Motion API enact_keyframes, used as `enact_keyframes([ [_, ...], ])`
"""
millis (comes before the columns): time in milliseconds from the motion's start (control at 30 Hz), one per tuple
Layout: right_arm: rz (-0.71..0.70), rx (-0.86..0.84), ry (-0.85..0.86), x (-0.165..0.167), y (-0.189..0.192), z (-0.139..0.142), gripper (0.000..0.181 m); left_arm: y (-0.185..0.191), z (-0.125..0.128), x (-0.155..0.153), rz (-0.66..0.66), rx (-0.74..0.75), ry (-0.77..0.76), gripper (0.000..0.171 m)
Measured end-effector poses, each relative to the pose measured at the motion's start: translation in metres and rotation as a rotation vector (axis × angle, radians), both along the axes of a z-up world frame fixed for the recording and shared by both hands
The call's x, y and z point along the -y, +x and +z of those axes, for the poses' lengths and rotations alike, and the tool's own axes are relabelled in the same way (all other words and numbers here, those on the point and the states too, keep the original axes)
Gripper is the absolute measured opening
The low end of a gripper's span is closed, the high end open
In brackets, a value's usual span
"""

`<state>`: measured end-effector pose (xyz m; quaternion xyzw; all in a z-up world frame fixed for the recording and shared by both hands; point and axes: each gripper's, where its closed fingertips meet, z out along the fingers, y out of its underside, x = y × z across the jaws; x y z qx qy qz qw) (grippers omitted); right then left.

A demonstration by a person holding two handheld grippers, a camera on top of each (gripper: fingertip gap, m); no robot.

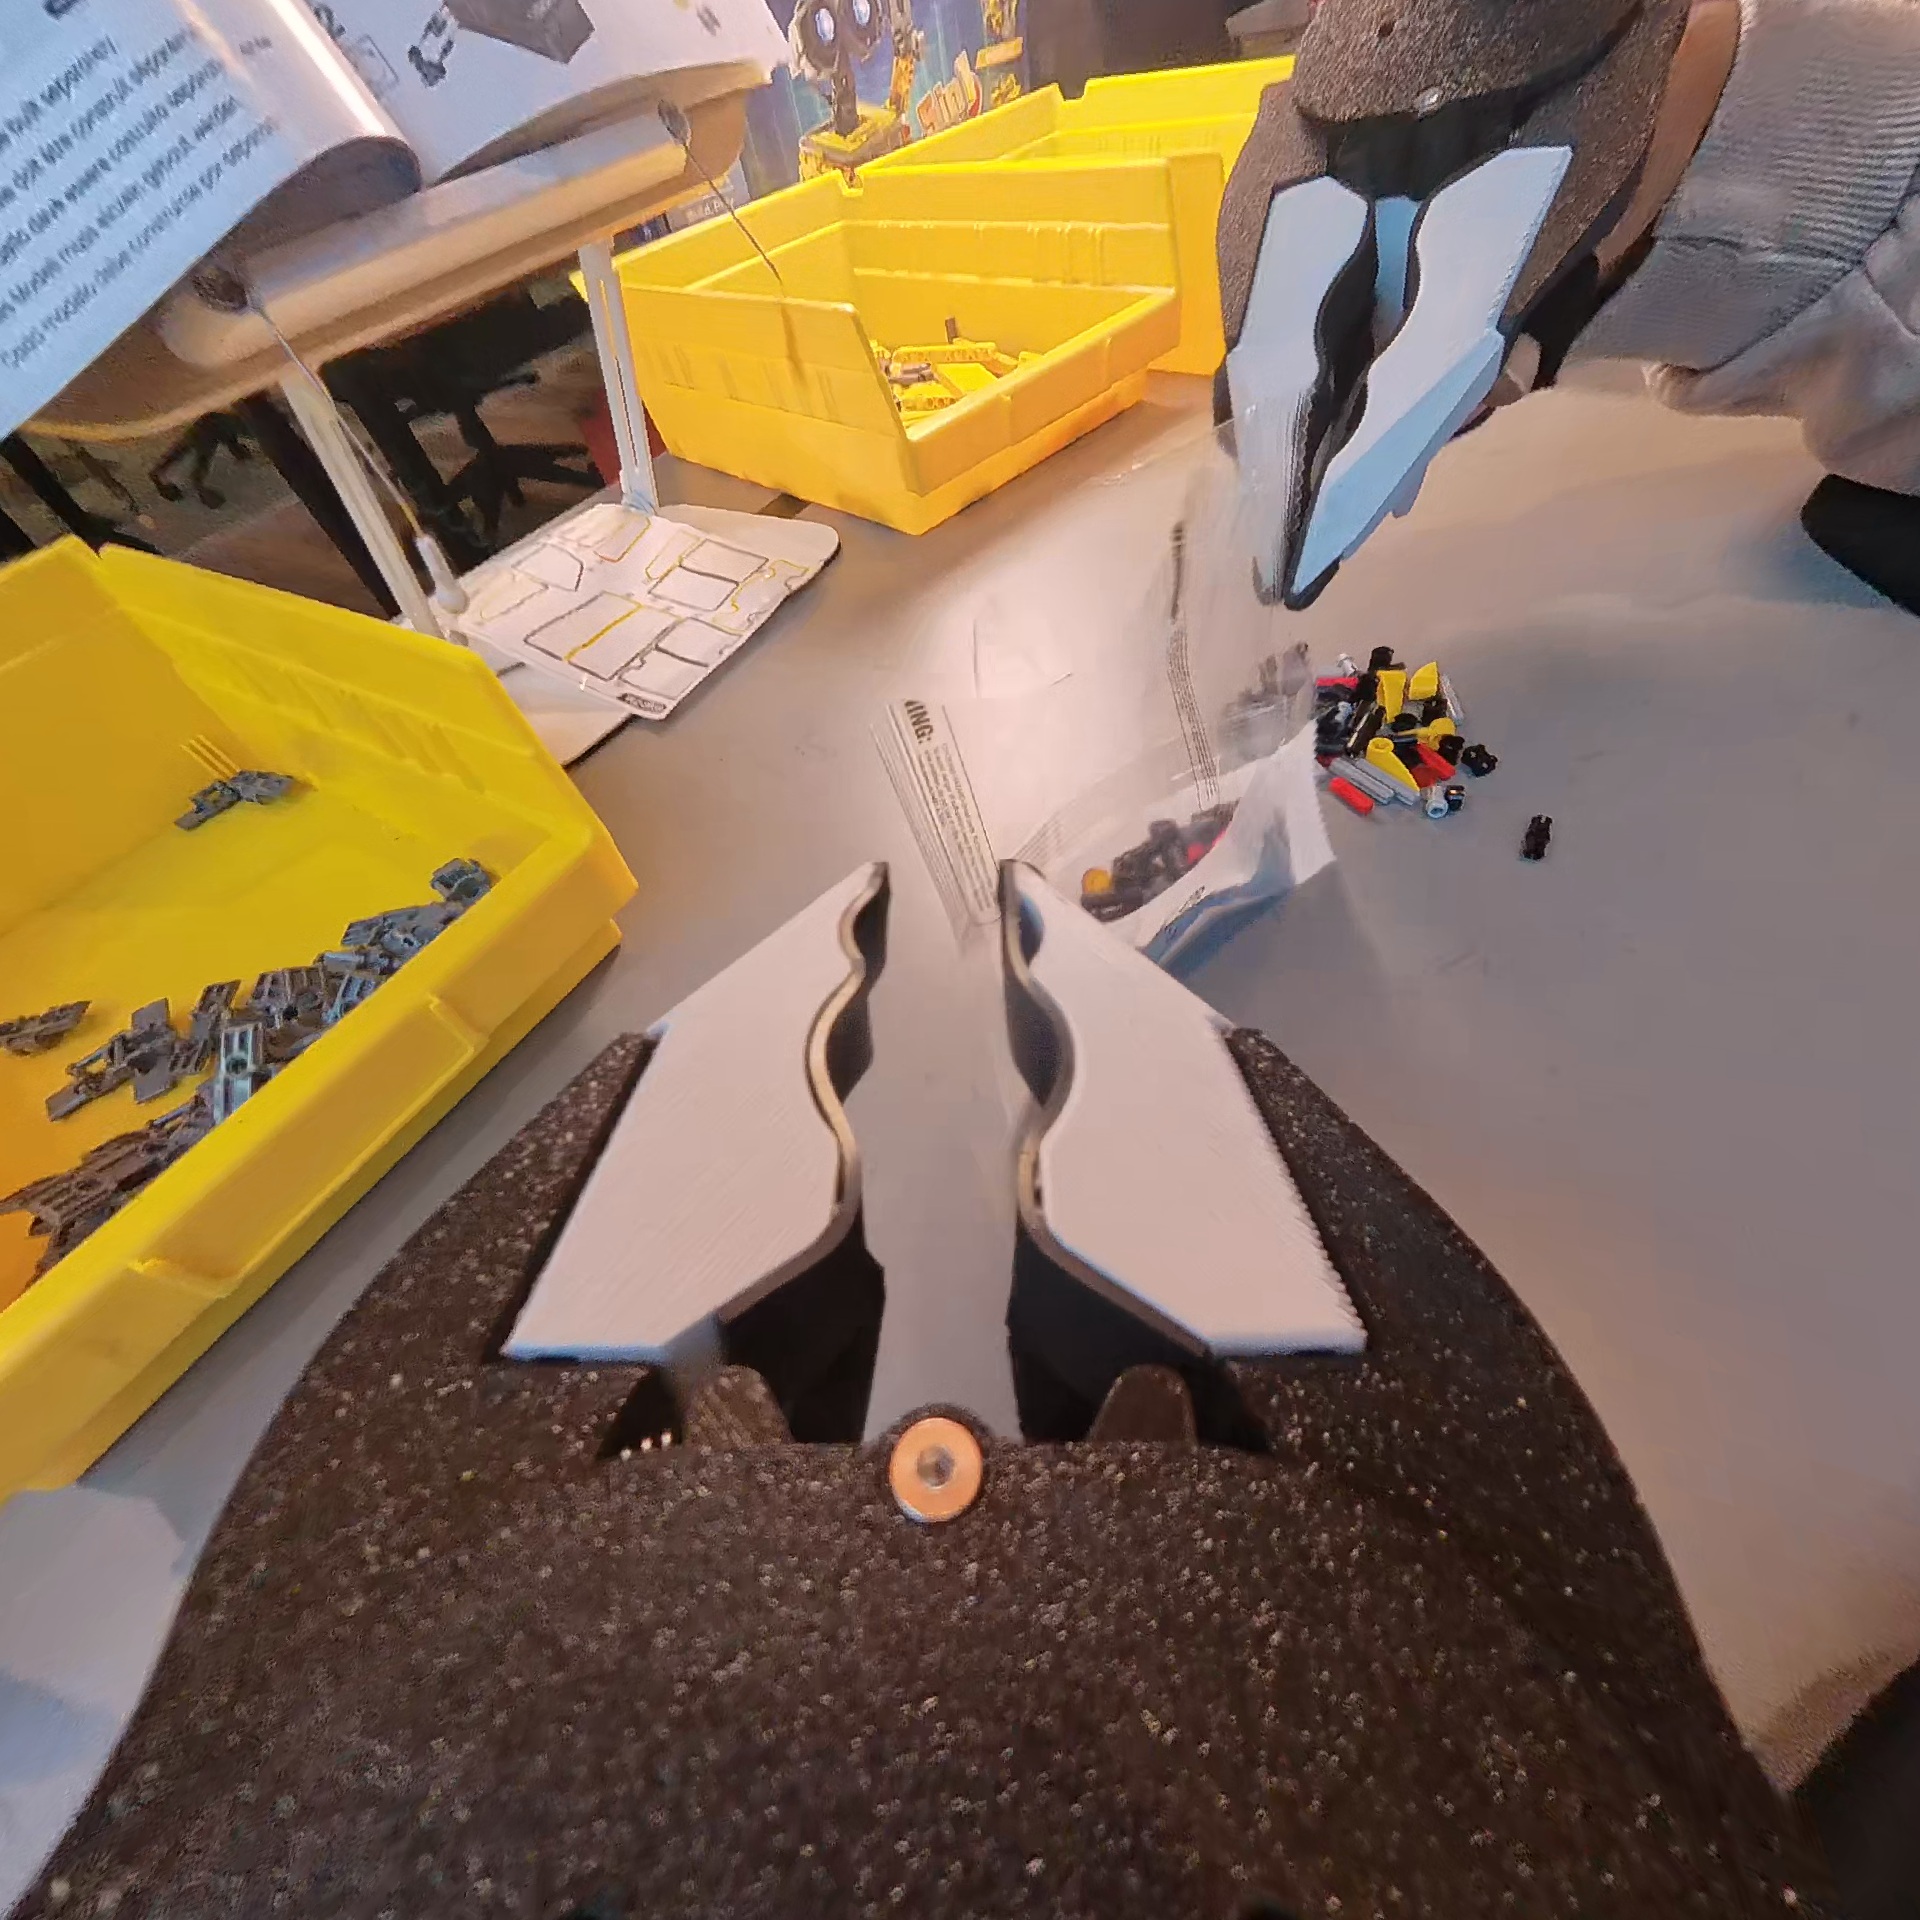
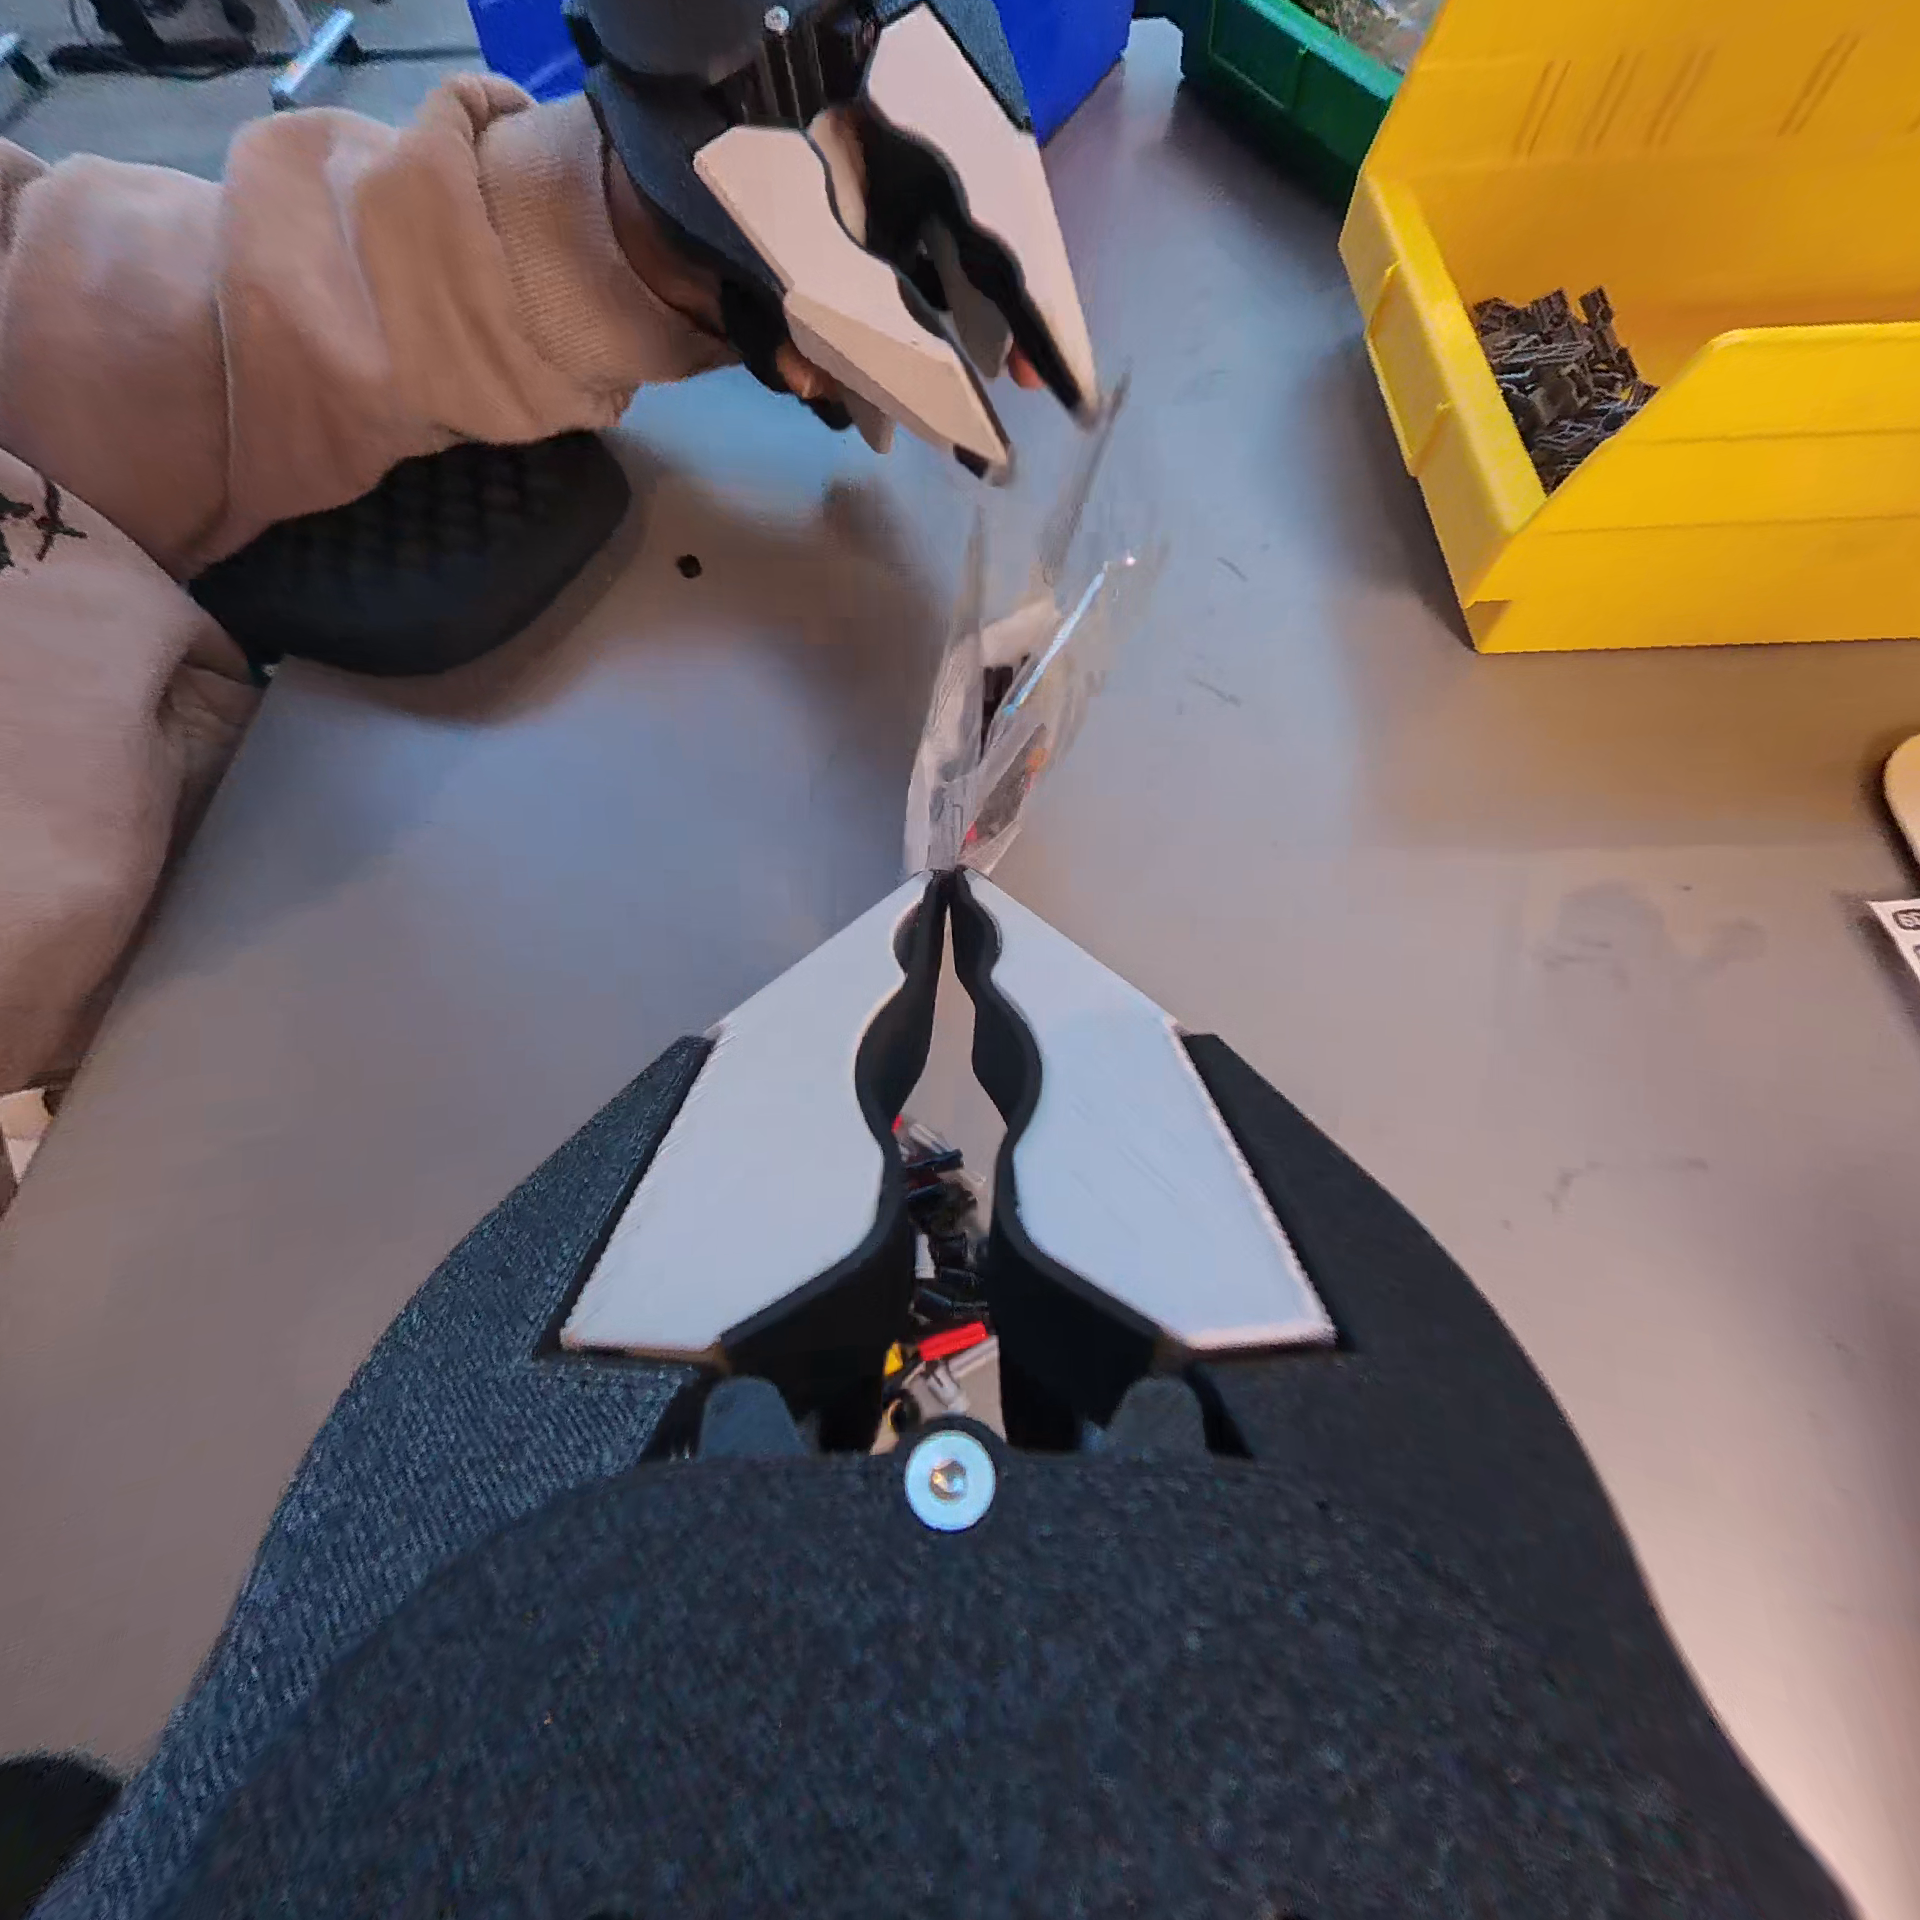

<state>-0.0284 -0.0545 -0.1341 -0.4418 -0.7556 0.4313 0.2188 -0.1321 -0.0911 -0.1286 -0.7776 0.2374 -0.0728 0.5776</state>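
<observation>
The right gripper [image 2: 948, 883], centre of its own view, is clenched on an edge of a clear plastic bag [image 1: 1226, 790] that still has small dark and red toy pieces in it. In the left wrist view that bag hangs from it at upper right. A loose heap of small black, red, yellow and grey toy building pieces [image 1: 1392, 738] lies on the grey tabletop [image 1: 1558, 1143] at centre right, so part of the contents appears already out. The left gripper [image 1: 943, 894] is released, holding nothing, its tips near the bag's lower end. A yellow plastic bin [image 1: 312, 748] of grey parts sits at left.
</observation>
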Motion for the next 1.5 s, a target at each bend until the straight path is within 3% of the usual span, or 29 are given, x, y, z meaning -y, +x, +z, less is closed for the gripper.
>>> enact_keyframes([
  [100,0.001,0.001,0.041,-0.006,0.006,0.001,0.000,0.000,-0.005,0.025,-0.035,0.046,-0.168,0.044],
  [200,-0.004,0.008,0.052,-0.009,0.006,0.000,0.000,0.016,-0.028,0.073,-0.159,0.017,-0.378,0.040],
  [333,-0.006,0.018,0.068,-0.012,0.006,0.000,0.000,0.014,-0.063,0.120,-0.174,-0.082,-0.543,0.029],
  [567,-0.014,0.017,0.079,-0.014,0.008,0.001,0.000,0.008,-0.082,0.141,-0.127,-0.128,-0.579,0.019],
  [700,-0.014,0.016,0.080,-0.015,0.009,0.001,0.000,0.006,-0.083,0.139,-0.116,-0.151,-0.557,0.006],
  [800,-0.011,0.016,0.078,-0.014,0.009,0.001,0.000,0.005,-0.080,0.135,-0.119,-0.177,-0.538,0.006],
  [867,0.001,0.014,0.076,-0.012,0.009,0.002,0.000,0.005,-0.055,0.112,-0.095,-0.157,-0.411,0.006],
  [1000,0.057,0.007,0.068,0.000,0.011,0.004,0.000,0.029,0.029,0.047,-0.090,-0.111,-0.070,0.005],
  [1067,0.074,0.003,0.084,0.003,0.012,0.004,0.000,0.041,0.044,0.020,-0.088,-0.172,-0.021,0.006],
  [1200,0.088,0.002,0.084,0.006,0.015,0.004,0.000,0.052,0.039,-0.015,-0.085,-0.219,-0.028,0.008],
  [1267,0.090,0.001,0.079,0.006,0.015,0.004,0.000,0.056,0.036,-0.017,-0.100,-0.188,-0.039,0.021],
  [1433,0.087,0.003,0.076,0.004,0.016,0.004,0.000,0.049,0.048,-0.003,-0.146,0.056,0.056,0.038],
  [1500,0.087,0.006,0.076,0.003,0.017,0.004,0.000,0.036,0.040,0.005,-0.167,0.150,0.043,0.045],
])
